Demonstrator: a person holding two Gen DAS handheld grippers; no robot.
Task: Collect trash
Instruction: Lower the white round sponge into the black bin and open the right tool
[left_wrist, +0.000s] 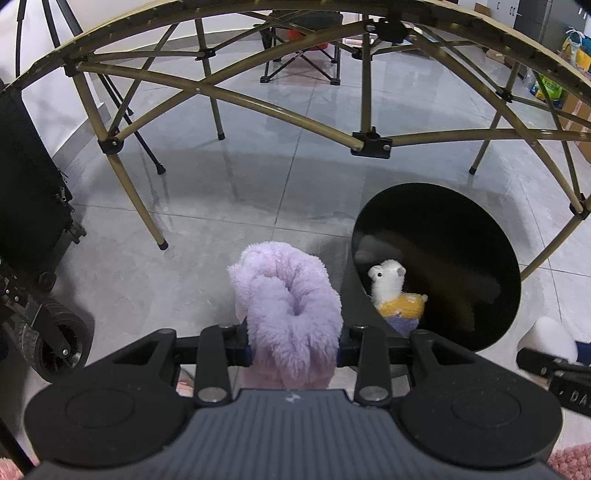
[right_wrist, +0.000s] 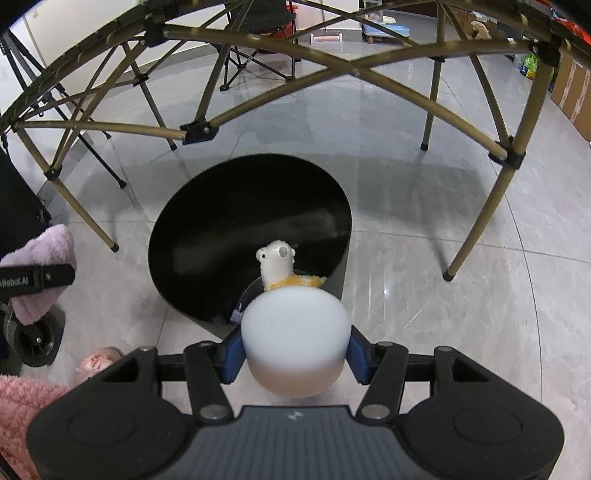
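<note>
My left gripper (left_wrist: 293, 347) is shut on a fluffy purple plush (left_wrist: 288, 310), which rises between its fingers just left of the black round bin (left_wrist: 461, 236). My right gripper (right_wrist: 294, 354) is shut on a smooth white rounded object (right_wrist: 295, 339), held at the near rim of the same black bin (right_wrist: 221, 221). Inside the bin lies a small white alpaca toy in a yellow top (left_wrist: 395, 290), also seen as the alpaca toy (right_wrist: 279, 264) in the right wrist view. The left gripper with its purple plush (right_wrist: 40, 258) shows at the right wrist view's left edge.
A folding table's tan metal frame (left_wrist: 236, 99) arches over the grey tiled floor (right_wrist: 443, 258), its legs standing left and right of the bin. A black wheeled case (left_wrist: 29, 206) stands at the left. A folding chair (left_wrist: 303, 48) is farther back. Pink fluffy fabric (right_wrist: 22, 406) lies near bottom left.
</note>
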